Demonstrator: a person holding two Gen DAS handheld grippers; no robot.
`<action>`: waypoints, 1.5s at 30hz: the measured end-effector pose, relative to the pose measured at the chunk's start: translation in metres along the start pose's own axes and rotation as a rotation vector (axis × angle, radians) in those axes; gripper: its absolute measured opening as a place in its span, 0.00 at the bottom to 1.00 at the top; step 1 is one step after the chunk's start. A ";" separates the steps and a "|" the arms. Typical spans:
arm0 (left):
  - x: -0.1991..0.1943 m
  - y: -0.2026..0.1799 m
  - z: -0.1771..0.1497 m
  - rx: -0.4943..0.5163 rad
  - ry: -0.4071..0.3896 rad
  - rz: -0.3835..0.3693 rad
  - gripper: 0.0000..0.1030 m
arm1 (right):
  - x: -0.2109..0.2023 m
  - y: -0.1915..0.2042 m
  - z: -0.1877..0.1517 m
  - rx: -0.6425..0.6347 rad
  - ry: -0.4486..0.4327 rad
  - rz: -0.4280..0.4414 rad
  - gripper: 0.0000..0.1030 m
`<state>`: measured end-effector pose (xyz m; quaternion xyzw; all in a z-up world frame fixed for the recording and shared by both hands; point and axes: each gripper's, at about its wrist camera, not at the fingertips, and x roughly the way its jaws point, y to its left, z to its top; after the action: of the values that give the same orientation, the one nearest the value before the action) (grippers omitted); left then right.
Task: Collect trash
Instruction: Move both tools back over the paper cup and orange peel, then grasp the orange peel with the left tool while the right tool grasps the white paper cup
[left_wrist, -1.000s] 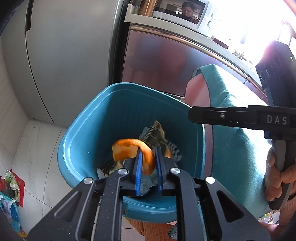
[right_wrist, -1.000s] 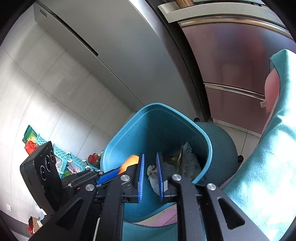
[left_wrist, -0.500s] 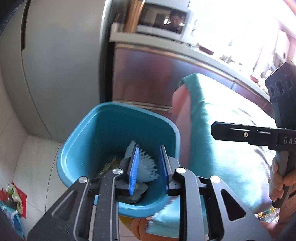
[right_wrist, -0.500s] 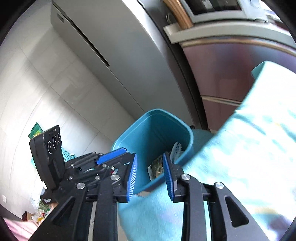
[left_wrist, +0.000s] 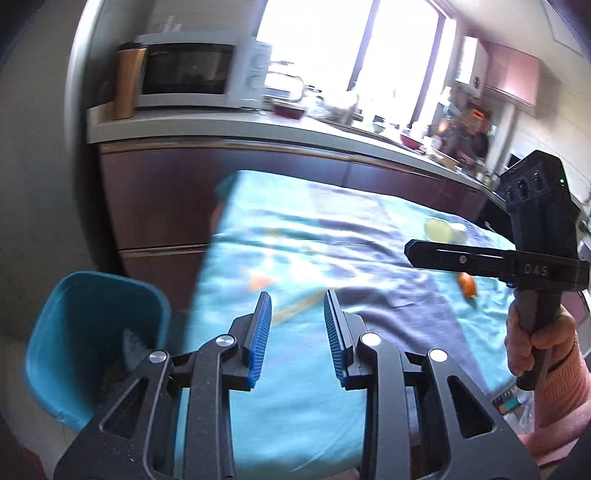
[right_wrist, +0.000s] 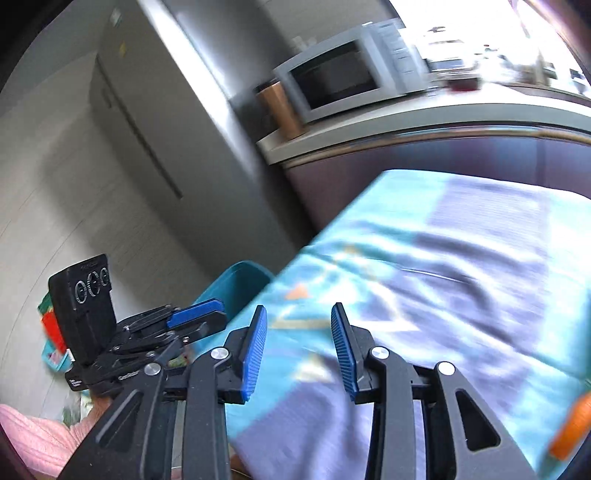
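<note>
Left gripper (left_wrist: 297, 332) over the near edge of the bench (left_wrist: 295, 413), which carries a turquoise cloth. Fingers (left_wrist: 258, 341) partly apart, having just been opening; nothing between them.

Right gripper (right_wrist: 299, 349) likewise over the cloth, fingers (right_wrist: 254, 354) partly apart, just been opening, nothing held. Right hand (left_wrist: 535, 347) grips its handle.

Blue bin (left_wrist: 92, 339) stands on the floor at the bench's left end, crumpled wrappers visible inside.

Trash on the cloth: orange peel (left_wrist: 467, 286) near the right side, and a pale round item (left_wrist: 439, 229) beyond it, too blurred to identify. Both well apart from either gripper.

Microwave (left_wrist: 192, 70) on the counter behind.
</note>
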<state>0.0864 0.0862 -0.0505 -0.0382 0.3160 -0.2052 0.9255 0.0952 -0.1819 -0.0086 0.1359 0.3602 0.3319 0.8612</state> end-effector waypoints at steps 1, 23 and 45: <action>0.006 -0.013 0.002 0.013 0.005 -0.021 0.29 | -0.008 -0.007 -0.003 0.014 -0.012 -0.019 0.34; 0.114 -0.219 0.007 0.242 0.174 -0.328 0.34 | -0.136 -0.178 -0.017 0.277 -0.235 -0.406 0.55; 0.188 -0.265 0.004 0.269 0.306 -0.296 0.38 | -0.100 -0.235 0.001 0.398 -0.174 -0.377 0.47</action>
<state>0.1290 -0.2323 -0.1013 0.0711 0.4131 -0.3819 0.8237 0.1552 -0.4233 -0.0663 0.2609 0.3619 0.0760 0.8917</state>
